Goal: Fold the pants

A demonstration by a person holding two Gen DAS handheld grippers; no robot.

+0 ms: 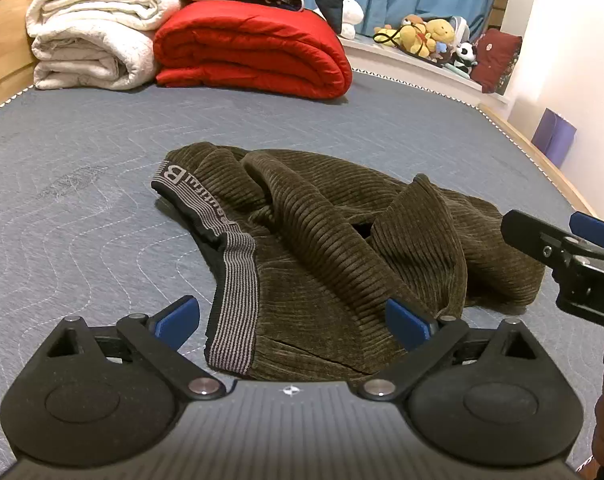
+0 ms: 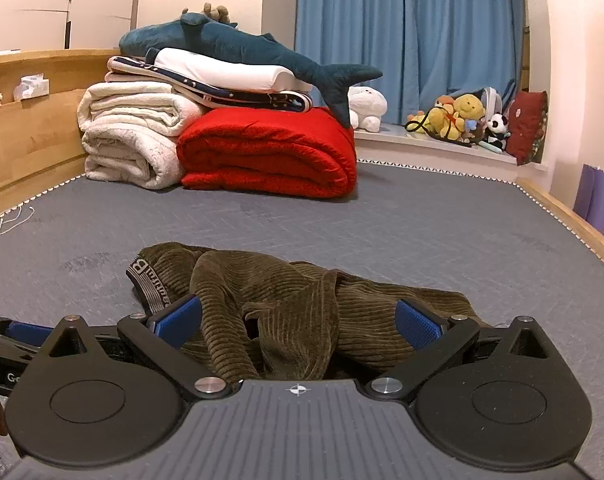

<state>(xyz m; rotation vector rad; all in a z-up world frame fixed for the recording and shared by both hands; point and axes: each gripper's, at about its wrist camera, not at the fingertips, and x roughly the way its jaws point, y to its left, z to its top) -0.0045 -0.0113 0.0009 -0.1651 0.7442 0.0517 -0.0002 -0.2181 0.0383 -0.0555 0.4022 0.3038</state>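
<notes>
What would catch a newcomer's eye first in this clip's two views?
The red quilt folded at the far end of the grey mattress, beside rolled white blankets with a blue toy shark lying on top of the pile. Nearer, crumpled olive corduroy pants lie unfolded mid-mattress, with the left gripper and right gripper both open just in front of them.

Crumpled olive corduroy pants (image 1: 334,248) on mattress (image 1: 102,220)

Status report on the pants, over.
Left gripper open, right gripper open, both empty. Olive corduroy pants crumpled on the grey mattress, unfolded. Nothing in the way.
</notes>
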